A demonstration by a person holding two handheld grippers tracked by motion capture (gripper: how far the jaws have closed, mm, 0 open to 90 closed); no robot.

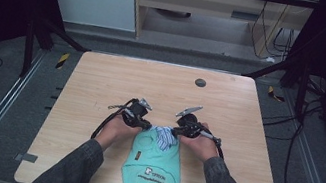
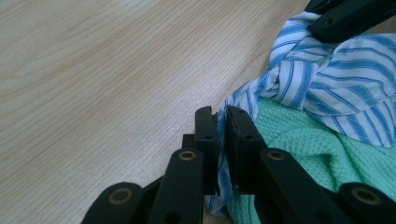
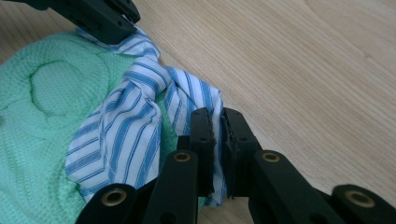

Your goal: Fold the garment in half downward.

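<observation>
Both tools, left (image 2: 222, 119) and right (image 3: 217, 121), shut on striped collar (image 1: 163, 136) ends, shirt (image 1: 153, 171) trailing toward near edge.

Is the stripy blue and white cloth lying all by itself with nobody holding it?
No, the left tongs and the right tongs each pinch an edge of the striped cloth.

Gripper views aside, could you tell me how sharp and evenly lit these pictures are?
High view: soft, table lit, surroundings dark. Left gripper view: sharp on the striped collar, left gripper close and dark. Right gripper view: crisp weave on the green garment.
</observation>
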